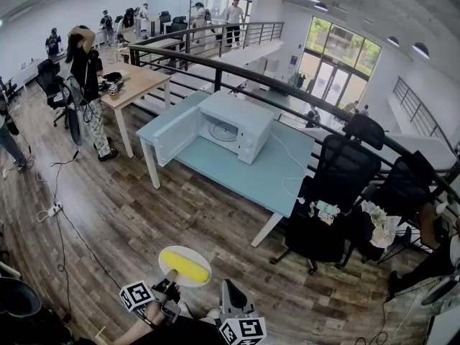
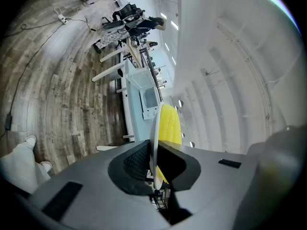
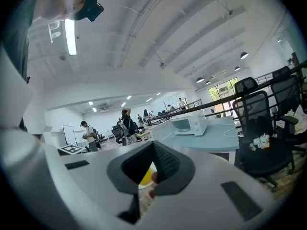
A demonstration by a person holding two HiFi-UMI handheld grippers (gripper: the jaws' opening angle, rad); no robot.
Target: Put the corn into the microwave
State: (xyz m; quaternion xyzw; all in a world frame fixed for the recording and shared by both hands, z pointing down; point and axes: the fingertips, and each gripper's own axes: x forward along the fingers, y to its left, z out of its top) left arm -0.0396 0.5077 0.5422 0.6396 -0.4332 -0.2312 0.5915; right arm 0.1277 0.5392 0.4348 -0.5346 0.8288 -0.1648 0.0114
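Head view shows me standing well short of the desk (image 1: 251, 175), where the microwave (image 1: 233, 126) sits with its door swung open, ready to receive; so for now I carry rather than place. My left gripper (image 1: 171, 287) is clamped on the near rim of a white plate (image 1: 198, 254), holding it level, I judge, so the corn (image 1: 184, 266) cannot roll off; my right gripper (image 1: 231, 293), jaws narrow and empty, hangs just beside. The corn is one whole cob, bright yellow, paler at its near end.
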